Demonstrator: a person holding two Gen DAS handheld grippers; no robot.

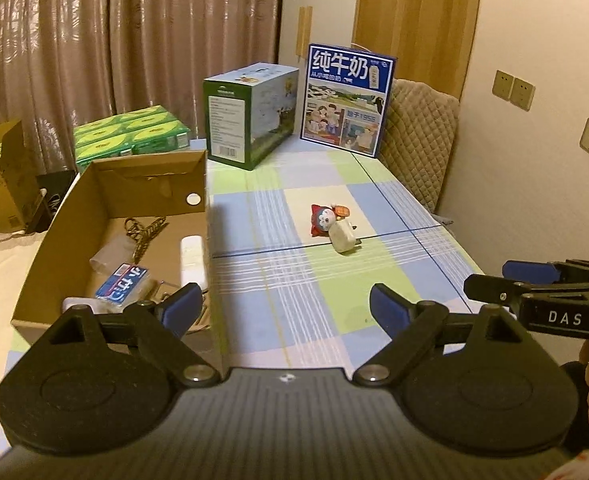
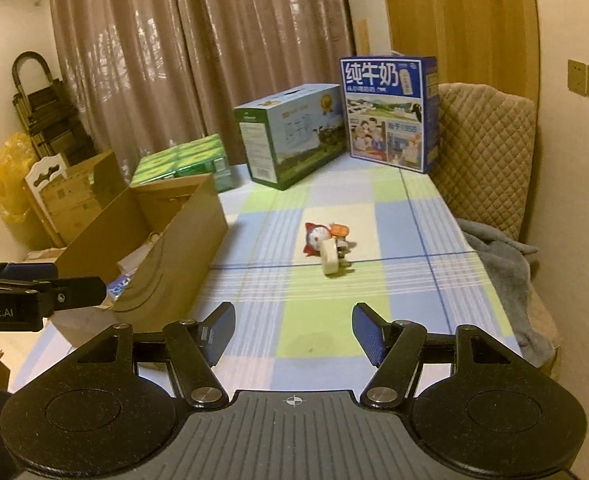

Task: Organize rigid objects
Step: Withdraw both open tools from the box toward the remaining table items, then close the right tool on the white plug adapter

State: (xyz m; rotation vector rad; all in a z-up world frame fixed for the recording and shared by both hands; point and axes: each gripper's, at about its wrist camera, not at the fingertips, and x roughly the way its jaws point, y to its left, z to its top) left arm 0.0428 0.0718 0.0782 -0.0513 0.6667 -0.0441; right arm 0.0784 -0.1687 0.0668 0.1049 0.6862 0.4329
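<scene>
A small red and white toy figure (image 1: 323, 220) and a white plug adapter (image 1: 343, 237) lie together on the checked tablecloth; they also show in the right wrist view, toy (image 2: 317, 237) and adapter (image 2: 331, 258). An open cardboard box (image 1: 62, 236) at the left holds several small items, among them a blue packet (image 1: 123, 285), a chain (image 1: 144, 232) and a white bar (image 1: 192, 262). My left gripper (image 1: 284, 306) is open and empty, near the box's front right corner. My right gripper (image 2: 293, 334) is open and empty, over the cloth, short of the toy.
Two milk cartons, green (image 1: 250, 116) and blue (image 1: 346, 100), stand at the table's far end, with green drink packs (image 1: 130, 136) beside them. A padded chair back (image 1: 418, 140) is at the right. A grey cloth (image 2: 506, 264) hangs off the right edge.
</scene>
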